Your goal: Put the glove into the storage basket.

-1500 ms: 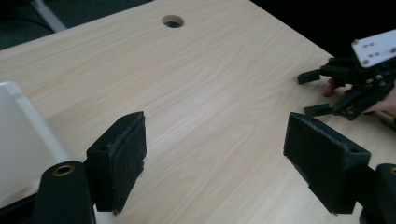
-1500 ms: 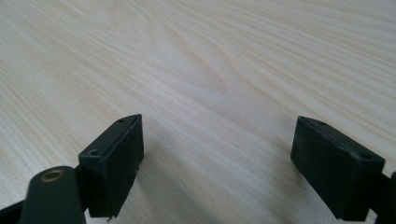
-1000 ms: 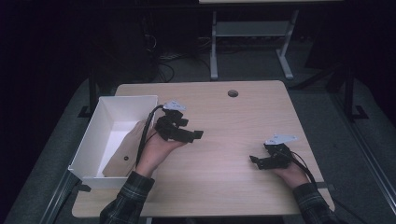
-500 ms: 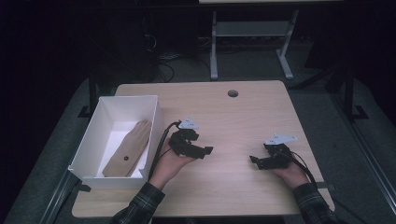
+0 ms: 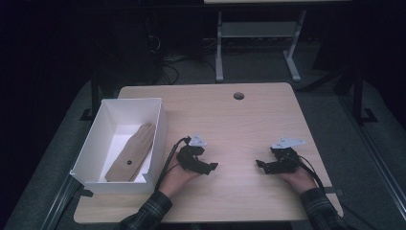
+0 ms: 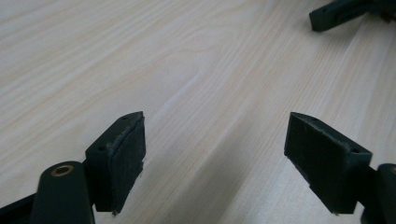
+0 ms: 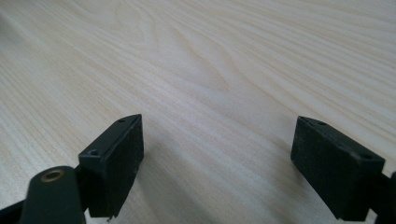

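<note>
A tan glove (image 5: 131, 152) lies flat in the white box (image 5: 118, 183) at the table's left side. My left gripper (image 5: 209, 167) rests low over the wood just right of the box, open, with nothing between its jaws (image 6: 215, 156). My right gripper (image 5: 261, 166) sits at the table's right front, also open and empty (image 7: 217, 161), pointing left toward the other one. In the left gripper view the tip of the right gripper (image 6: 343, 13) shows at the top right.
The light wooden table (image 5: 234, 124) has a round cable hole (image 5: 238, 96) near its far edge. A desk frame (image 5: 253, 33) and cables stand on the dark floor beyond. Bare wood lies between the two grippers.
My left gripper has drawn back from over the box to the table near the front, leaving the glove lying in the box. The right gripper has stayed put.
</note>
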`<move>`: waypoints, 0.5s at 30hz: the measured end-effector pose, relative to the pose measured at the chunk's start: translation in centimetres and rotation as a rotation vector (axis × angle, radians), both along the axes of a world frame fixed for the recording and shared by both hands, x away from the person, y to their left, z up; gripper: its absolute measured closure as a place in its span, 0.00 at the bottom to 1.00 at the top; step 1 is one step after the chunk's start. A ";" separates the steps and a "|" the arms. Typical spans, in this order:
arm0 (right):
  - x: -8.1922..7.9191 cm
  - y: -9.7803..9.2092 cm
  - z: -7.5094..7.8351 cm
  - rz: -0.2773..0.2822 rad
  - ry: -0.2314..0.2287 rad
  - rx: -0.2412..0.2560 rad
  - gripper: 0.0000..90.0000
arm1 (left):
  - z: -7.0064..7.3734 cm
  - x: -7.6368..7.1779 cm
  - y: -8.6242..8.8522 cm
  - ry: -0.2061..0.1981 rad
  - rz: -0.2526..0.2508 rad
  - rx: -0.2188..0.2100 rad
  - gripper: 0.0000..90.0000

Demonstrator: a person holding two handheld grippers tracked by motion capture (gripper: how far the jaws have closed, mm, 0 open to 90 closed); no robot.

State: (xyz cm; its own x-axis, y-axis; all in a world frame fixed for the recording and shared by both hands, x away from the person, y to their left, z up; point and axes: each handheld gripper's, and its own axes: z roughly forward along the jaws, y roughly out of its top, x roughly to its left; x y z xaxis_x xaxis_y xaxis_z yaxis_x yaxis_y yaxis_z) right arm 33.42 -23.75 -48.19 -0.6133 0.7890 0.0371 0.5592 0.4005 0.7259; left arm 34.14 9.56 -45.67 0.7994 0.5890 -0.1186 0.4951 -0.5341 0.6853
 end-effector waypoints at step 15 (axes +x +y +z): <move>0.0 0.0 0.0 0.005 -0.002 -0.001 0.18 | -1.6 -0.8 -0.8 -0.082 -0.055 0.082 0.18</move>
